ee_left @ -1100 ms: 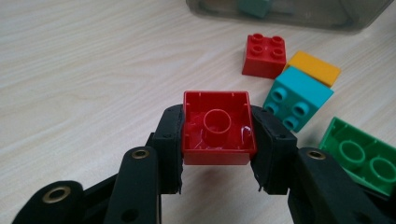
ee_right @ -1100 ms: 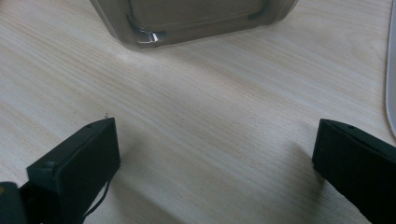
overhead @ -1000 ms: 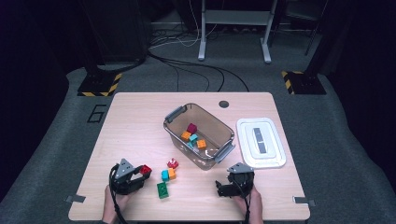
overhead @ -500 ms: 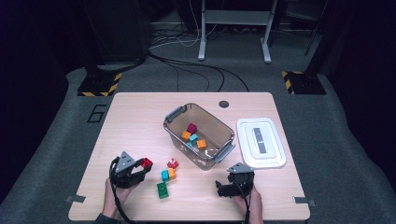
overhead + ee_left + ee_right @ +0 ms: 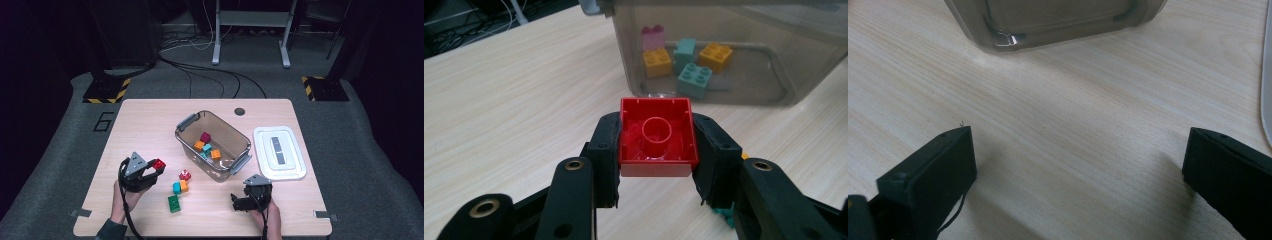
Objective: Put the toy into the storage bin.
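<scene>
High view: my left tongs (image 5: pixel 156 169) clamp a red plastic brick (image 5: pixel 159 164) above the counter (image 5: pixel 150 125), near the clear plastic bin (image 5: pixel 186 123) holding five bricks; my right tongs (image 5: pixel 235 200) gape empty.

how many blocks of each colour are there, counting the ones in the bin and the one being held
red: 2, one in the left gripper as the held red block, one red block on the table
orange: 3
teal: 3
green: 1
magenta: 1
total: 10, of which 5 lie in the clear bin
</scene>
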The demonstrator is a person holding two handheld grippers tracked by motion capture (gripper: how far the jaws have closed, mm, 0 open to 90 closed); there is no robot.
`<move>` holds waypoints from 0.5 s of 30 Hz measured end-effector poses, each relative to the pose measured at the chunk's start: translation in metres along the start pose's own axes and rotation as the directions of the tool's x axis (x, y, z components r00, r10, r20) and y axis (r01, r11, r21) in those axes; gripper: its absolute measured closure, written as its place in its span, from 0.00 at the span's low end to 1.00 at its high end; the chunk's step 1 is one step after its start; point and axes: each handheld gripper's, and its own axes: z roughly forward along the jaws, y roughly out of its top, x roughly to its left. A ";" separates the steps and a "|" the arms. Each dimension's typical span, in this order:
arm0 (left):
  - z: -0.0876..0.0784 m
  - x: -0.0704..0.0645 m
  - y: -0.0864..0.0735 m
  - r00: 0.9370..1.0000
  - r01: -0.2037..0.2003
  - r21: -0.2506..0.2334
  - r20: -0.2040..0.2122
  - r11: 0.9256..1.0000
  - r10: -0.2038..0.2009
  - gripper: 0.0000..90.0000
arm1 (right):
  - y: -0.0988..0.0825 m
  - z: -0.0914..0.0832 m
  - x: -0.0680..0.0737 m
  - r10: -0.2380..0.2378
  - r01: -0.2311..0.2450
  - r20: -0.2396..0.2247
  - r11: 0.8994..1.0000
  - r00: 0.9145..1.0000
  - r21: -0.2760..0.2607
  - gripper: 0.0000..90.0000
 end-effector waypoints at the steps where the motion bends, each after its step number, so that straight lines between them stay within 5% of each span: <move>1: 0.000 0.001 0.002 1.000 -0.004 -0.002 -0.002 1.000 0.004 0.65 | 0.000 0.000 0.000 0.000 0.000 0.000 1.000 1.000 0.000 0.00; 15: 0.006 0.006 0.031 1.000 -0.022 -0.015 0.001 1.000 0.022 0.65 | 0.000 0.000 0.000 0.001 -0.001 0.000 1.000 1.000 0.000 0.00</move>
